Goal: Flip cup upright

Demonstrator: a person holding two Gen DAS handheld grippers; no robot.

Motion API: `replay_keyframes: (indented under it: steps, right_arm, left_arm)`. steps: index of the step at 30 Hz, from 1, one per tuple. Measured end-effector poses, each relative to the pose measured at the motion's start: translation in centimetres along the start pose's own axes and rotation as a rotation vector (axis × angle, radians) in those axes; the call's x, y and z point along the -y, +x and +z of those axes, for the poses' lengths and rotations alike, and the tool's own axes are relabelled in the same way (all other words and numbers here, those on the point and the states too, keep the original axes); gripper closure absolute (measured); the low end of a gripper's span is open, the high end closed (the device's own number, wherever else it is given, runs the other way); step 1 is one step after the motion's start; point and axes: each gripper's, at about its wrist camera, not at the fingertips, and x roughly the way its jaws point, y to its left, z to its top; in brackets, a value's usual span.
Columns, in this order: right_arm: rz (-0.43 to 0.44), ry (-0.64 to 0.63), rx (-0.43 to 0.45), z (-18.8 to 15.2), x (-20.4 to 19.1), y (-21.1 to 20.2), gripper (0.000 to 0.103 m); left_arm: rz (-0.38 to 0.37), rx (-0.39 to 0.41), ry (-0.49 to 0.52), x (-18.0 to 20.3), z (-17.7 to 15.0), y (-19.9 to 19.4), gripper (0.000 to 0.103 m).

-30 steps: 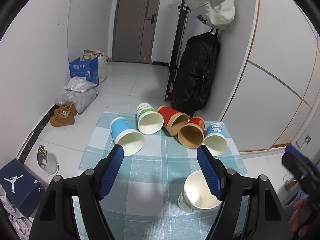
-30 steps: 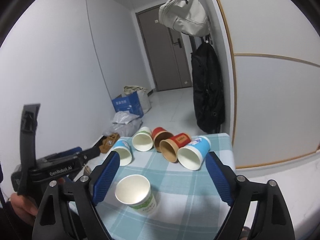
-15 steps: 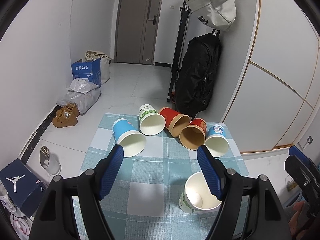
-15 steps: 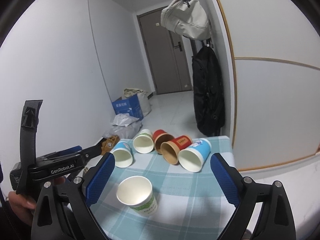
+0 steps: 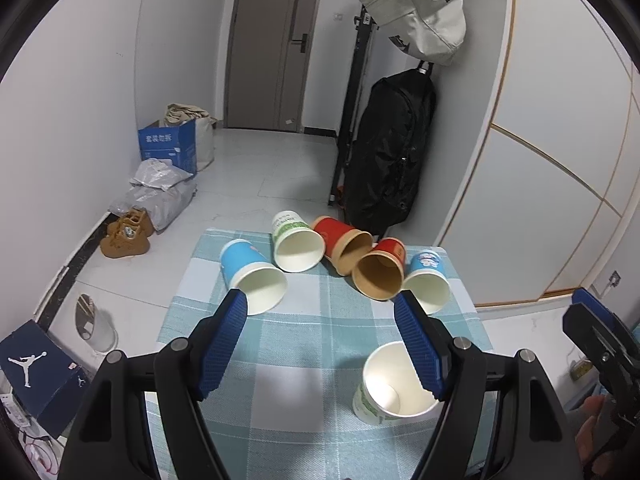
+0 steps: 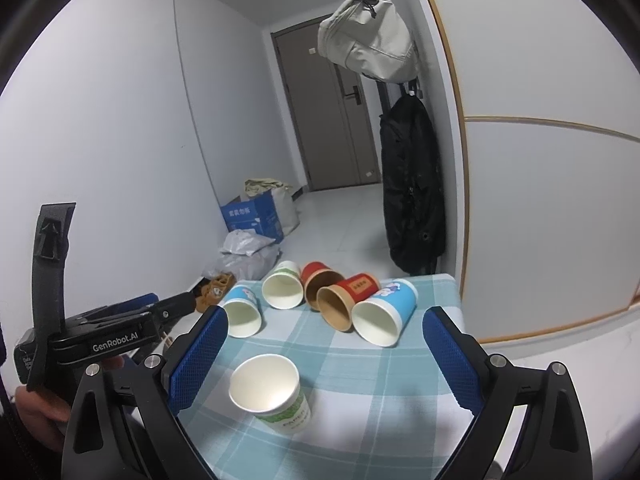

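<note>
- Left wrist view: the left claw (image 5: pixel 320 344) hangs above the table (image 5: pixel 320 360), its blue-padded jaws spread wide with nothing between them.
- One white cup with green print (image 5: pixel 394 386) stands upright near the table's near right corner, mouth up, partly behind the right-hand blue pad.
- Five cups lie on their sides in a row along the far edge, mouths toward the camera: a blue cup (image 5: pixel 252 274) nearest the far left corner, then a white-and-green cup (image 5: pixel 296 242), a red cup (image 5: pixel 346 246), a second red cup with a brown inside (image 5: pixel 380 270), and a light blue cup (image 5: pixel 428 280) nearest the far right corner.
- The right claw (image 5: pixel 600 344) shows at the right edge, off the table.
- Right wrist view: the right claw (image 6: pixel 326 356) is also wide open and empty, above the table (image 6: pixel 380 380).
- The upright cup (image 6: pixel 270 390) stands between its jaws but touches neither pad.
- The five tipped cups lie beyond it; the light blue cup (image 6: pixel 384 314) is the closest of them.
- The left claw (image 6: pixel 120 332), marked GenRobot.AI, is held past the table's left edge.
</note>
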Motion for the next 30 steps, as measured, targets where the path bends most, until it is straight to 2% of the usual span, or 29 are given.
replay_keyframes:
  steps: [22, 30]
  right_arm:
    - [-0.006, 0.013, 0.0, -0.03, 0.36, -0.06, 0.004]
    - [0.001, 0.028, -0.03, -0.08, 0.51, 0.37, 0.004]
  left_arm:
    - [0.008, 0.007, -0.008, -0.1, -0.18, -0.24, 0.031]
    - [0.024, 0.041, -0.019, -0.27, -0.05, -0.63, 0.031]
